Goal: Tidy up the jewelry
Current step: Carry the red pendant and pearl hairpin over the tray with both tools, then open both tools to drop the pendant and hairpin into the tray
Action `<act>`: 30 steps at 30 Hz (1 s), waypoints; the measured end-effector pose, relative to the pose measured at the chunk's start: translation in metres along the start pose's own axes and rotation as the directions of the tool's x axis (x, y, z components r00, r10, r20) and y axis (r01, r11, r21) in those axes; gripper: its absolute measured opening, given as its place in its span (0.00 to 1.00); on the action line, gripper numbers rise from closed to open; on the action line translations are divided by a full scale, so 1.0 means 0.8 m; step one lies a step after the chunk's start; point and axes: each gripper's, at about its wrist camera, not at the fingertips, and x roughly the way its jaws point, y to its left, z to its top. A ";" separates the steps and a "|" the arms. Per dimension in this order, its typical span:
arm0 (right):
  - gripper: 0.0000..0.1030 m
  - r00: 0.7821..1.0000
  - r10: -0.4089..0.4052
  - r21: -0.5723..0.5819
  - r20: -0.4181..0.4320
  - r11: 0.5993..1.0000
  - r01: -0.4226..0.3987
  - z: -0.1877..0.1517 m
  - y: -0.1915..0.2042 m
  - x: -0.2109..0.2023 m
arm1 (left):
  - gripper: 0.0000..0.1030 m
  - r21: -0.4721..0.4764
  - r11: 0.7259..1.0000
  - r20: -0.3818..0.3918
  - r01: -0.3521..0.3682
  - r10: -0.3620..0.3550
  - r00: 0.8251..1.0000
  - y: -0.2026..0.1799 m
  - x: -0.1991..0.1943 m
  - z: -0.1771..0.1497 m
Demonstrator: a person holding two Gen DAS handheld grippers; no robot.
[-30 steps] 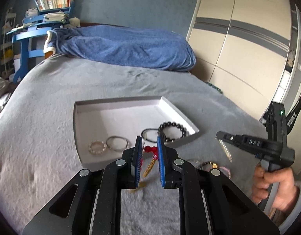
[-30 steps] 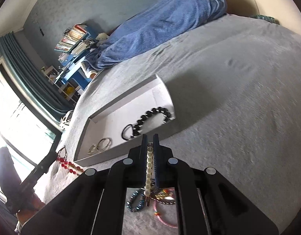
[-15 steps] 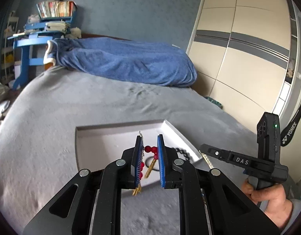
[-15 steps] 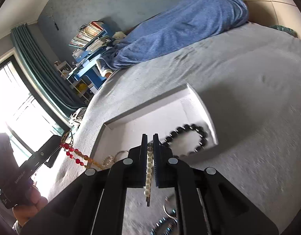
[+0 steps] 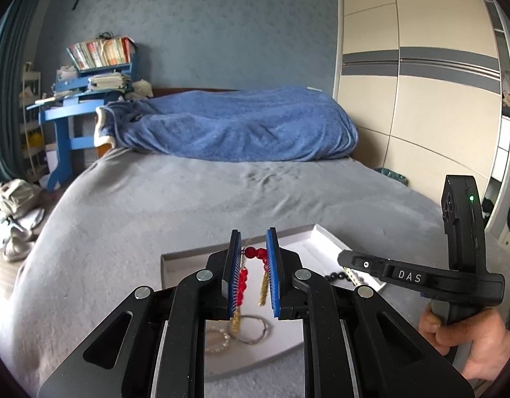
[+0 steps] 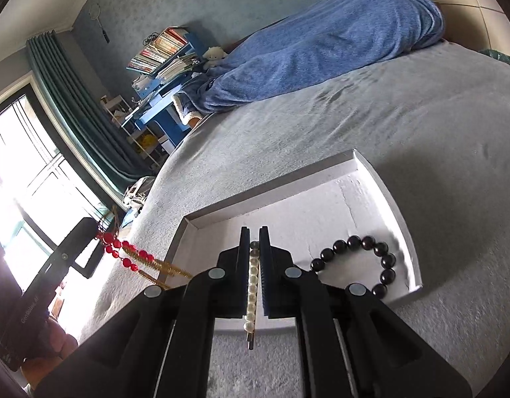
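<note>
Red beads (image 5: 253, 252) pinched in my left claw (image 5: 254, 242), pearl clip (image 6: 252, 285) in my right claw (image 6: 254, 232); I'd lower both gently into the tray (image 6: 271, 195).

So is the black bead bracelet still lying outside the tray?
No, the black bead bracelet lies inside the white tray, near its right wall.

tray (image 5: 175, 258): near part behind jaws | dark bracelet (image 5: 334, 277): mostly hidden

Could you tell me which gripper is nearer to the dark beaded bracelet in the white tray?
Right. The right gripper hangs just beside the dark beaded bracelet; the left gripper is farther along the white tray.
</note>
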 end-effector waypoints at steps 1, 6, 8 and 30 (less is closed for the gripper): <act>0.05 1.000 0.000 0.000 0.000 1.000 0.000 0.001 0.000 0.002 | 0.15 0.004 1.000 0.008 -0.006 0.006 1.000 0.001 0.000 0.001; 0.05 1.000 -0.010 0.002 -0.008 1.000 0.010 0.004 -0.003 0.015 | 0.15 0.018 0.999 0.028 -0.034 0.034 0.999 0.005 0.008 0.003; 0.05 1.000 -0.016 0.007 -0.021 1.000 0.016 0.000 -0.006 0.021 | 0.15 0.037 0.998 0.024 -0.047 0.046 0.999 0.005 0.015 0.000; 0.05 0.988 -0.097 -0.017 -0.120 0.995 0.096 -0.022 -0.022 0.064 | 0.12 0.257 0.958 -0.112 -0.125 0.158 0.981 -0.012 0.075 -0.065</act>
